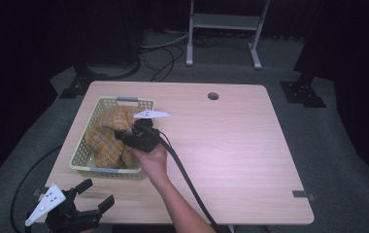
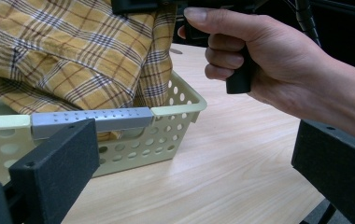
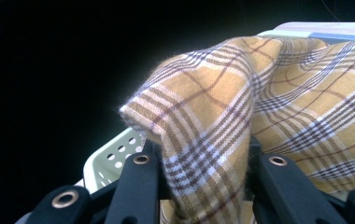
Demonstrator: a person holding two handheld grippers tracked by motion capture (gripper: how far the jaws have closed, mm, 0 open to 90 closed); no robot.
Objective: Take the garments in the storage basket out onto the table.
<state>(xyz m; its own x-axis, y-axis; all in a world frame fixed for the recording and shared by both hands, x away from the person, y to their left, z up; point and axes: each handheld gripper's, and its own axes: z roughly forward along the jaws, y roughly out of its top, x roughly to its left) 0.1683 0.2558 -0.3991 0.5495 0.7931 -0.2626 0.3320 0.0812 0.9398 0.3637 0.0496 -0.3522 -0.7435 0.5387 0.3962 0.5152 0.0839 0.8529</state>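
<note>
Filling basket point(image 1: 88, 145): plaid cloth point(image 1: 106, 141)

From my station the plaid cloth point(image 3: 222, 116) reads as soft woven fabric with a slightly fuzzy, matt nap, bunched in a pale perforated plastic basket point(image 2: 180, 100) whose rim carries a dull grey dotted handle strip point(image 2: 91, 119). My left gripper point(image 2: 194, 163) has matt, faintly grainy black jaws, and the table point(image 1: 231, 145) is smooth light wood-grain laminate.
</note>
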